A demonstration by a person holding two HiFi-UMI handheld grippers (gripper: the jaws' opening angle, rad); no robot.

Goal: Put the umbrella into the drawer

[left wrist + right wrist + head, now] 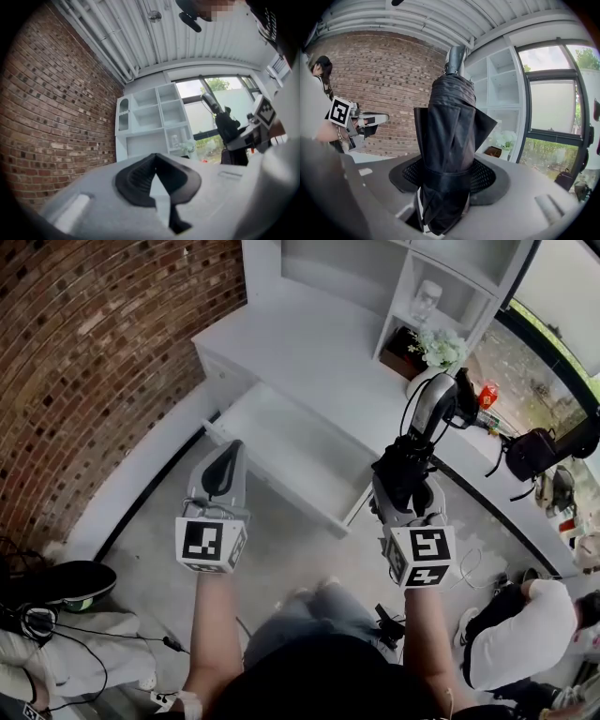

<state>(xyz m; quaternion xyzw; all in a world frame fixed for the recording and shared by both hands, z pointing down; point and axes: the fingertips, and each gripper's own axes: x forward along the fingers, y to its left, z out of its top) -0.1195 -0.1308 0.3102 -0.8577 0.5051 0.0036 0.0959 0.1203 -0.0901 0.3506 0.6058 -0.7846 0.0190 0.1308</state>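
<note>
Right gripper (406,486) clamps umbrella (427,409) — drawer (281,442) open.

Drawer (281,446) juts open before the cabinet (300,343); umbrella (411,454) stands just beside its front right corner, left gripper (230,454) near its left front corner.

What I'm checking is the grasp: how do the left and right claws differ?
The left claw is shut and empty; the right claw is shut on the folded black umbrella. The left claw sits nearer the brick wall, the right claw nearer the window. Both are shut.
</note>
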